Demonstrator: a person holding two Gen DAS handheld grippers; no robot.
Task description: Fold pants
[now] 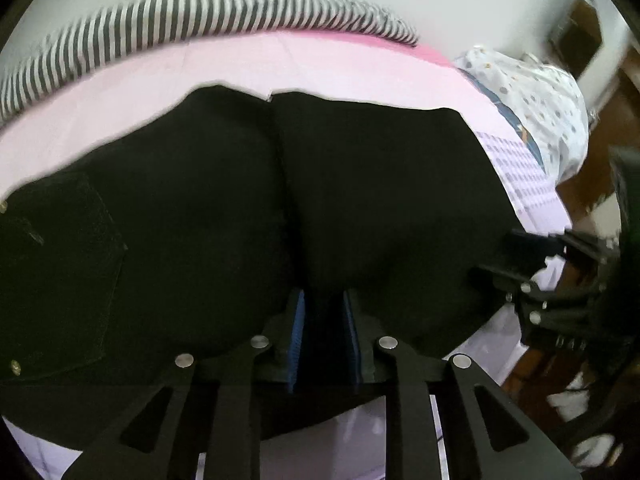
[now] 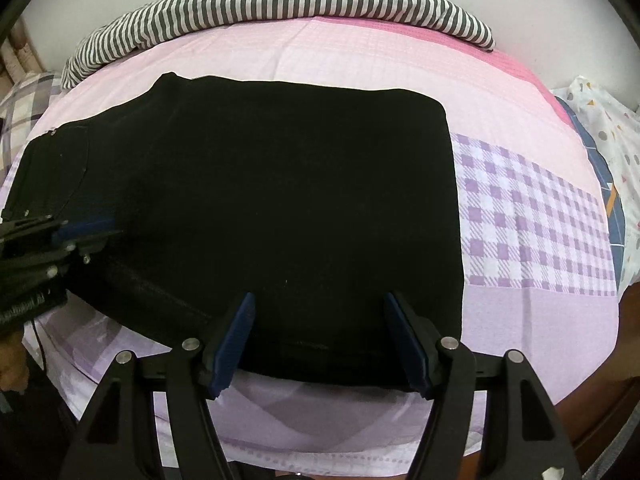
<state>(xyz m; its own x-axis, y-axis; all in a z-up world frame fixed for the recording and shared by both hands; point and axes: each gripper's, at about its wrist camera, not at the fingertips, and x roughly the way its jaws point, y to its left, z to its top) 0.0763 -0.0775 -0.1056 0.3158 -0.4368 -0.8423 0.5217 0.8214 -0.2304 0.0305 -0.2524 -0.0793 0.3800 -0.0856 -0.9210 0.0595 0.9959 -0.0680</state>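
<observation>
Black pants [image 2: 280, 200] lie folded on a pink and purple bedsheet [image 2: 520, 220], with a back pocket at the left. In the left wrist view the pants [image 1: 200, 220] bulge up in two humps. My left gripper [image 1: 323, 304] is shut on a pinched fold of the pants' near edge; it also shows at the left of the right wrist view [image 2: 86, 228]. My right gripper [image 2: 320, 312] is open, its blue pads wide apart over the pants' near edge, holding nothing. It shows at the right in the left wrist view [image 1: 516, 252].
A grey and white striped blanket [image 2: 280, 4] lies along the bed's far edge by the wall. A dotted white cloth [image 2: 608, 132] sits at the right. A plaid pillow [image 2: 24, 96] is at the far left. Brown floor [image 1: 592, 184] lies beyond the bed's right edge.
</observation>
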